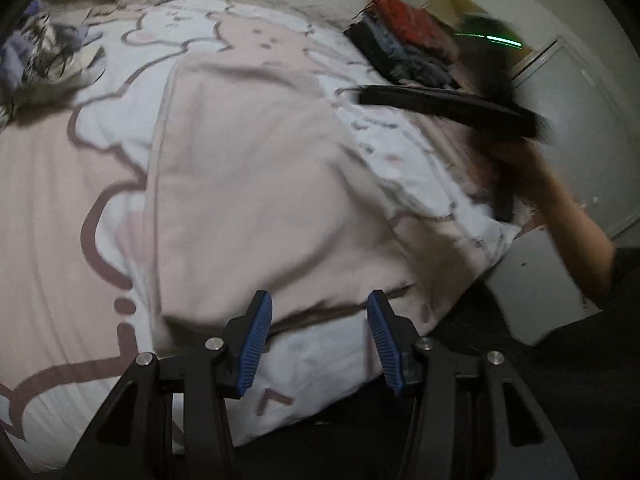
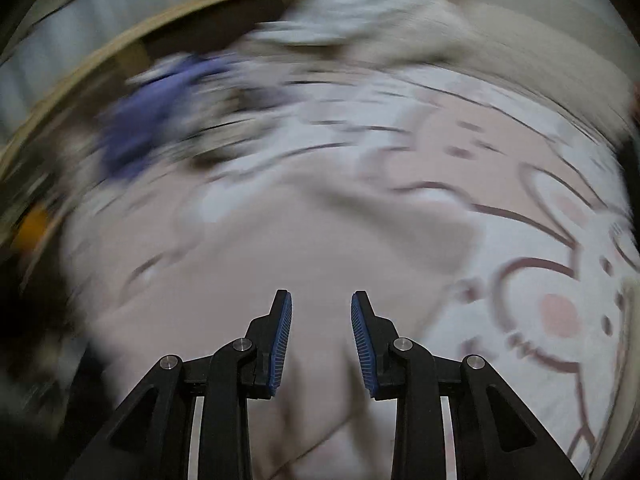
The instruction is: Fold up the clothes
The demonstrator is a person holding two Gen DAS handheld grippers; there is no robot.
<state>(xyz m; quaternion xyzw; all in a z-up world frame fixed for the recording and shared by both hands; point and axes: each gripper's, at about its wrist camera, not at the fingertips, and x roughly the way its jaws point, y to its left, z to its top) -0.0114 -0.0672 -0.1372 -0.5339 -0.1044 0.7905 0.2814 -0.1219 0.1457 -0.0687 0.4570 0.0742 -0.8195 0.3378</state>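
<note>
Pale pink garment (image 1: 248,168), soft matte cloth w/ a stitched hem along its left edge, lies spread flat on the bed duvet (image 1: 60,208), which is white and pink w/ brown cartoon outlines. Left claw (image 1: 318,344): black angular arms, ribbed blue pads (image 1: 256,344), jaws apart, nothing between them, above the garment's near edge. Right claw (image 2: 321,344): same build, jaws apart too, empty, over smooth pink cloth (image 2: 280,240); that view is heavily blurred. Crumpled purple clothes (image 1: 24,52) sit far left on the bed, a dark and red stack (image 1: 404,40) far right. Bare forearm (image 1: 572,216) at right edge.
</note>
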